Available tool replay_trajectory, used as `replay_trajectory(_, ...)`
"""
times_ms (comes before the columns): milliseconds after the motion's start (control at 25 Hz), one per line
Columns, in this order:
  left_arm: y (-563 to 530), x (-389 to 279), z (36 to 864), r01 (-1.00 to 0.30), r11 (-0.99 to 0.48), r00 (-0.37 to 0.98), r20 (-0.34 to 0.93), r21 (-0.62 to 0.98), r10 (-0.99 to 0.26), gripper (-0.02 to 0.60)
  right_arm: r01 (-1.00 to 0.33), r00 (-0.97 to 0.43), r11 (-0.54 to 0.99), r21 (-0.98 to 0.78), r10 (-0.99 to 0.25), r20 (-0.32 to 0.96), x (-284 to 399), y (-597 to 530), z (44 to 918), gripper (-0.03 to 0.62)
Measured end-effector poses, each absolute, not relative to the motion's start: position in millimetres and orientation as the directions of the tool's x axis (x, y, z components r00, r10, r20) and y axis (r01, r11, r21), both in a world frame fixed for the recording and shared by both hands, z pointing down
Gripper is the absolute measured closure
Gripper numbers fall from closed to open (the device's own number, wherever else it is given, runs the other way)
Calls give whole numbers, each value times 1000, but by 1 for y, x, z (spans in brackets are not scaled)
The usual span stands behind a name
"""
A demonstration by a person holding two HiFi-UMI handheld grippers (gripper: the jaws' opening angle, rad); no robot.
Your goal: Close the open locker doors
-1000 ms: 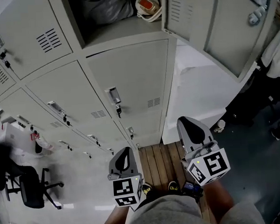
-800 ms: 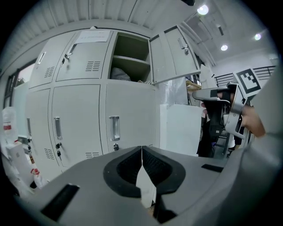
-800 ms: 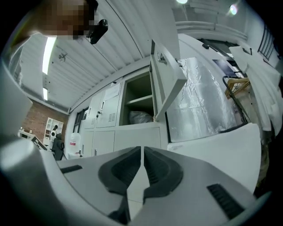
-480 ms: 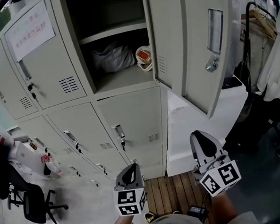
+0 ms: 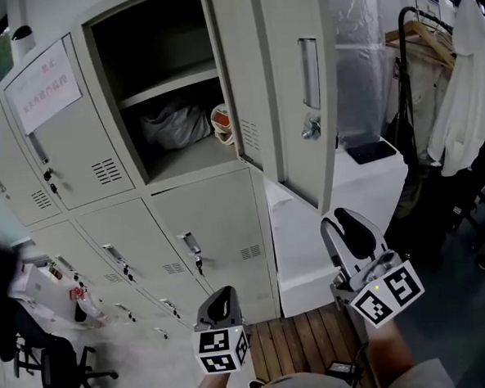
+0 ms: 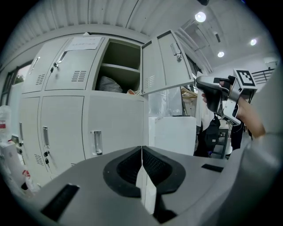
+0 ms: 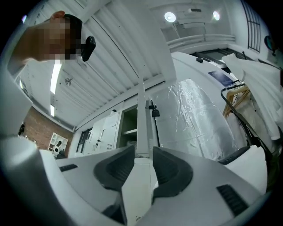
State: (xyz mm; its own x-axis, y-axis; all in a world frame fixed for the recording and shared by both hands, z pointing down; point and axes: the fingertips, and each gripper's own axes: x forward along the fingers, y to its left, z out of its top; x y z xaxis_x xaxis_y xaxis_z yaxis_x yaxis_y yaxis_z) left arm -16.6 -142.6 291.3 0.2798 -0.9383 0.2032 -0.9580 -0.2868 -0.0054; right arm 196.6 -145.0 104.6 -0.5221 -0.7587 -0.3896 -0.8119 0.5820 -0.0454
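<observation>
Locker door (image 5: 289, 88): one open, top-right compartment of the bank. It swings out toward the person, and every other door in view is shut.

- Left gripper (image 5: 222, 295): low, over the wooden platform (image 5: 292, 342). Jaws are pressed together with nothing between them. It is idle and well apart from the door.
- Right gripper (image 5: 344, 221): low on the right, just in front of the white cabinet (image 5: 299, 243) that stands beside the lockers. Jaws are parting at this moment and nothing is between them. In the right gripper view the door's edge only lines up through the gap; it is far off, with no contact.
- Lower lockers (image 5: 216, 223): closed, keys hanging in the locks.
- Open door, further up: the hinge looks to be on the compartment's right side. Vents sit near the hinge. The recessed handle (image 5: 308, 62) and lock (image 5: 310, 129) sit toward the free edge. The face turned to the right gripper is the outer one.
- Compartment (image 5: 175, 164): one shelf, with a grey bag (image 5: 168, 124) below it. A red-and-white item (image 5: 222, 125) sits at the front right corner, close to the hinge.
- Beyond, far right: hangers and white garments (image 5: 464, 69), clear of the door's swing.

Step in hand, as a judgement: approach only, the close hasn't begun. For the next move:
- The right gripper needs to rise to handle height.
- It should land on the outer face near the free edge, for best leverage.
- It then pushes left, following the arc, until the door seats in the frame.
- No grip is needed; open jaws serve as a flat pusher.

Watch item: the red-and-white item may foul the door near the hinge.
</observation>
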Motion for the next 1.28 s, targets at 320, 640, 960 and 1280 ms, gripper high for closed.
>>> replay_trajectory(320,-140,-5,288,-961,-275,266,194,-15,-944,569,-764,-608,644,41,-698,-378,200,-151,97,476)
replay_trajectory(640,-139,-2,293,-963,-268,254,216,-34,-943,569,-674,-737,709,208,-628,-249,217,-156,104,476)
replay_trajectory(960,-134,3,291,-961,-273,256,226,-45,-940,569,-589,-807,776,226,-553,-206,202,-155,96,476)
replay_trajectory(1280,-130,-13,290,-972,-232,220,219,-33,-951,569,-572,-817,788,228,-524,-239,180,-152,93,477)
